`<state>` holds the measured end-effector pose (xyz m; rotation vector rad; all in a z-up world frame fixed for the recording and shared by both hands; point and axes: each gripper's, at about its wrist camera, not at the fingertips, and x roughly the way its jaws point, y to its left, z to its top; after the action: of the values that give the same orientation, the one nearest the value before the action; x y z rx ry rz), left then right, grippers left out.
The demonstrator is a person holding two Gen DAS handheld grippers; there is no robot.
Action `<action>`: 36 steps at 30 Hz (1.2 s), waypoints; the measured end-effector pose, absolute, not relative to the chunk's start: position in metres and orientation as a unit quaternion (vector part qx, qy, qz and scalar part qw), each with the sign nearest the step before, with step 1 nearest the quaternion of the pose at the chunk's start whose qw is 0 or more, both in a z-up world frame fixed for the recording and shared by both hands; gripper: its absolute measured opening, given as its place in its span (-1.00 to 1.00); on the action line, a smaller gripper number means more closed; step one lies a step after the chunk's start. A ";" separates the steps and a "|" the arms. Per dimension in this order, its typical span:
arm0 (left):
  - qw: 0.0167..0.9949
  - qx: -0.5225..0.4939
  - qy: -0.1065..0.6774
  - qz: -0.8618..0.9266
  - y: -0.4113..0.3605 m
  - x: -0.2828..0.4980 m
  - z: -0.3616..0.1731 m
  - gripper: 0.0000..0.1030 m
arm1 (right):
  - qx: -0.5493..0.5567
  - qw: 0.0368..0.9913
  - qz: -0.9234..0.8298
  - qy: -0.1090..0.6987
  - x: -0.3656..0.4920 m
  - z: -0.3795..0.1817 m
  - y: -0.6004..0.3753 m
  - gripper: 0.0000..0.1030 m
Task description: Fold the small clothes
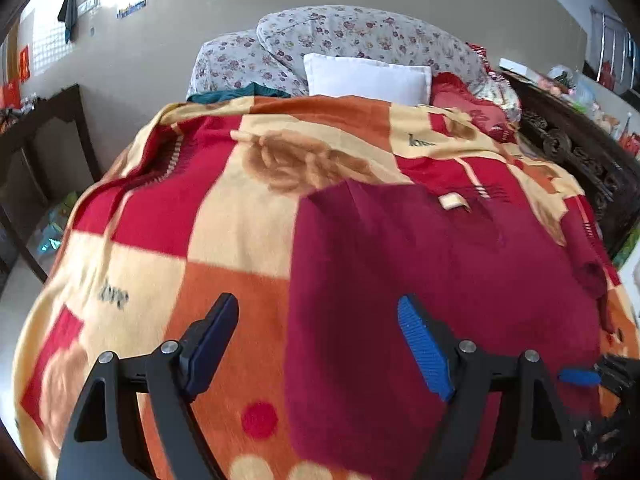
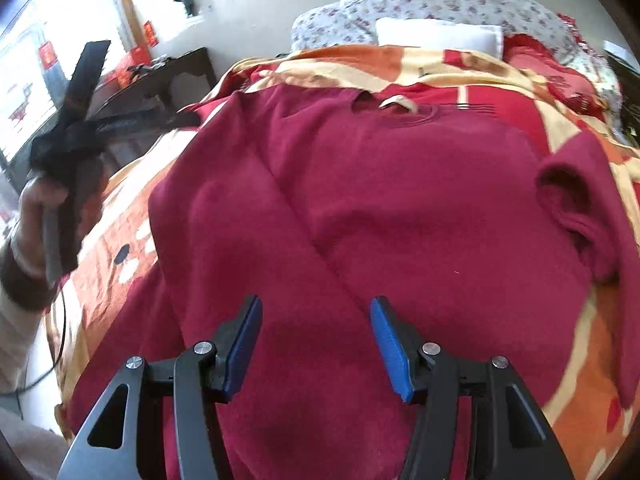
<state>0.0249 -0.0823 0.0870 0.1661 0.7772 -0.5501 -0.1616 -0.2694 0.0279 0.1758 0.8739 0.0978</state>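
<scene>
A maroon sweater lies spread on a bed's red, orange and cream blanket, its cream neck label at the far end. Its left side is folded inward along a diagonal crease, and its right sleeve is bunched at the side. My right gripper hangs open above the sweater's near part with nothing between its blue pads. My left gripper is open too, over the sweater's left edge and the blanket. A hand holds it at the left of the right wrist view.
Floral bedding, a white pillow and a red cushion are piled at the bed's far end. A dark wooden table stands left of the bed and carved dark furniture to its right. A cable hangs by the hand.
</scene>
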 end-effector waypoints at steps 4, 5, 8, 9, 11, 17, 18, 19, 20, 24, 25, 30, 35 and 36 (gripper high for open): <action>0.884 0.078 0.387 -0.253 -0.099 0.052 0.085 0.60 | 0.073 0.899 0.047 0.430 -0.156 0.019 -0.268 0.19; 0.883 0.079 0.390 -0.248 -0.103 0.059 0.084 0.60 | 0.073 0.900 0.048 0.428 -0.156 0.019 -0.269 0.19; 0.885 0.081 0.394 -0.234 -0.111 0.073 0.078 0.60 | 0.076 0.901 0.053 0.424 -0.156 0.018 -0.270 0.14; 0.885 0.085 0.394 -0.233 -0.114 0.076 0.076 0.60 | 0.074 0.901 0.054 0.424 -0.157 0.018 -0.269 -0.22; 0.884 0.108 0.395 -0.227 -0.122 0.082 0.070 0.26 | 0.062 0.902 0.051 0.424 -0.156 0.016 -0.265 -0.75; 0.871 0.102 0.416 -0.242 -0.124 0.090 0.066 -0.85 | 0.016 0.926 0.023 0.377 -0.170 0.046 -0.257 -0.90; 0.873 0.094 0.411 -0.245 -0.122 0.090 0.072 -0.86 | 0.023 0.931 0.016 0.364 -0.172 0.054 -0.263 -0.90; 0.879 0.083 0.400 -0.248 -0.119 0.089 0.080 -0.86 | 0.026 0.934 0.009 0.356 -0.175 0.060 -0.267 -0.90; 0.882 0.075 0.391 -0.251 -0.117 0.088 0.088 -0.86 | 0.026 0.938 -0.010 0.346 -0.176 0.066 -0.274 -0.90; 0.882 0.052 0.382 -0.271 -0.125 0.088 0.100 -0.84 | 0.043 0.930 -0.067 0.360 -0.161 0.057 -0.298 -0.90; 0.882 0.054 0.381 -0.271 -0.130 0.090 0.097 -0.83 | 0.042 0.925 -0.081 0.370 -0.154 0.049 -0.301 -0.90; 0.883 0.080 0.399 -0.234 -0.143 0.101 0.071 -0.56 | 0.086 0.913 -0.095 0.388 -0.146 0.033 -0.316 -0.71; 0.897 0.062 0.369 -0.237 -0.106 0.088 0.092 0.01 | 0.101 0.925 -0.103 0.350 -0.181 0.063 -0.322 -0.11; 0.900 0.064 0.360 -0.235 -0.101 0.083 0.097 0.05 | 0.102 0.927 -0.093 0.349 -0.188 0.065 -0.320 -0.11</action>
<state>0.0830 -0.1010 0.0968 0.1330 0.7448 -0.4871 -0.1880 -0.3198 0.0655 0.2094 0.7148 -0.1903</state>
